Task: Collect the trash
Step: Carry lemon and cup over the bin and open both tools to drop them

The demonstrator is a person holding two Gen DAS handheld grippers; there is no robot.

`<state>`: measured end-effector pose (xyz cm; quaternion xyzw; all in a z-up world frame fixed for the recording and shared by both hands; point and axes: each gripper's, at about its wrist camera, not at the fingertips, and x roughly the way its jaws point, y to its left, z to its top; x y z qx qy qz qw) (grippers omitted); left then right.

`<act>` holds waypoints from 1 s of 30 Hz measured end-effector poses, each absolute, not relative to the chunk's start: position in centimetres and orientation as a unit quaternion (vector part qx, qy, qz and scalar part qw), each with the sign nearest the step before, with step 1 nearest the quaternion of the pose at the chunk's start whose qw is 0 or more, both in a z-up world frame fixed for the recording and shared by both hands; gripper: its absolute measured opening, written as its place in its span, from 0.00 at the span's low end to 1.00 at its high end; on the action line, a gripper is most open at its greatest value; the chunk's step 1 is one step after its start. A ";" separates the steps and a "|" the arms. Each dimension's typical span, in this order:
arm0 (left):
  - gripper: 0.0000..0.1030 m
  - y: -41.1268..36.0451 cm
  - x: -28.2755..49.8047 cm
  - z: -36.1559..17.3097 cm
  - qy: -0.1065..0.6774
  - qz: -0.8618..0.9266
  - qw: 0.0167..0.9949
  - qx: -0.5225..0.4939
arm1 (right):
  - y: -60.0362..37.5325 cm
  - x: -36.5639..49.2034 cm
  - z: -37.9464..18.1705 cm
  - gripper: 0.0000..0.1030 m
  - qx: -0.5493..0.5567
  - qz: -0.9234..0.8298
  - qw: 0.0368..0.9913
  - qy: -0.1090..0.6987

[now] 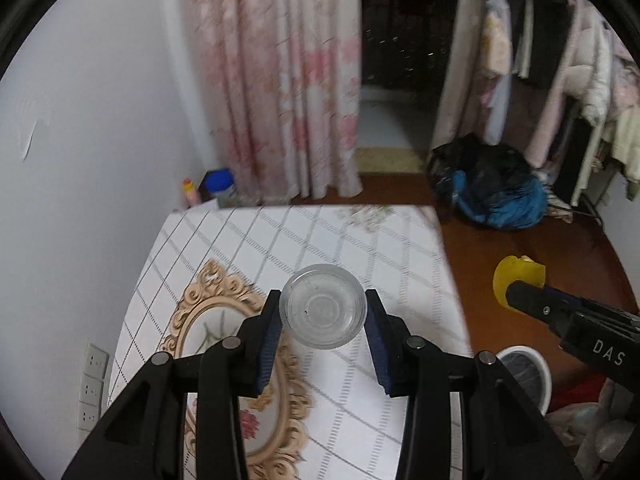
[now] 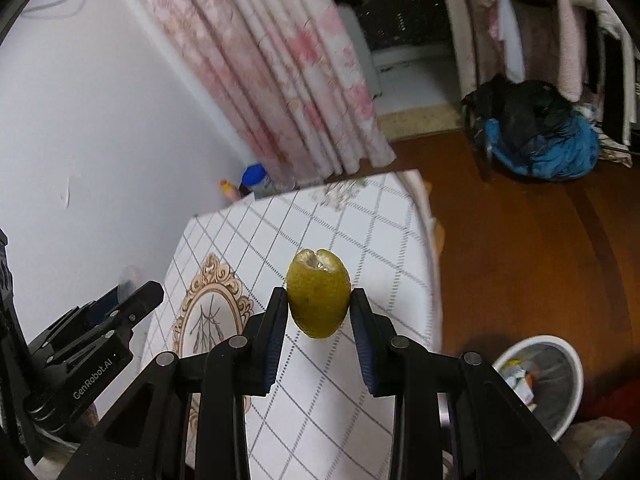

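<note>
My left gripper is shut on a clear plastic cup, held above the table with its mouth facing the camera. My right gripper is shut on a yellow-green fruit peel, also lifted above the table. In the left wrist view that peel shows at the right, over the wooden floor, with the right gripper's black finger on it. The left gripper appears at the left edge of the right wrist view. A white trash bin holding scraps stands on the floor at the lower right; it is also in the left wrist view, bin.
The table wears a white checked cloth with an ornate oval print and stands against a white wall. Bottles sit behind its far corner by a pink floral curtain. A blue and black bundle lies on the wooden floor under hanging clothes.
</note>
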<state>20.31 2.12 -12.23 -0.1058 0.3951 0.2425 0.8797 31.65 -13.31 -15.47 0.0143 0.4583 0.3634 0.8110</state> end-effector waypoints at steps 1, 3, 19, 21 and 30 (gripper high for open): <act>0.35 1.2 20.5 -11.5 0.391 0.235 0.884 -0.104 | -14.3 31.6 -14.8 0.33 0.018 0.361 0.814 0.455; 0.35 -0.9 21.1 -10.2 0.384 0.215 0.892 -0.099 | -16.8 31.5 -13.4 0.33 0.023 0.351 0.822 0.449; 0.35 -14.8 33.6 -22.5 0.535 0.016 0.834 -0.135 | -37.7 38.4 -26.9 0.32 0.080 0.161 0.802 0.570; 0.35 -16.6 35.2 -24.8 0.559 -0.006 0.817 -0.139 | -39.6 39.5 -29.9 0.32 0.090 0.141 0.788 0.592; 0.36 -22.7 39.8 -29.7 0.612 -0.071 0.777 -0.128 | -44.1 41.3 -37.4 0.34 0.102 0.097 0.750 0.646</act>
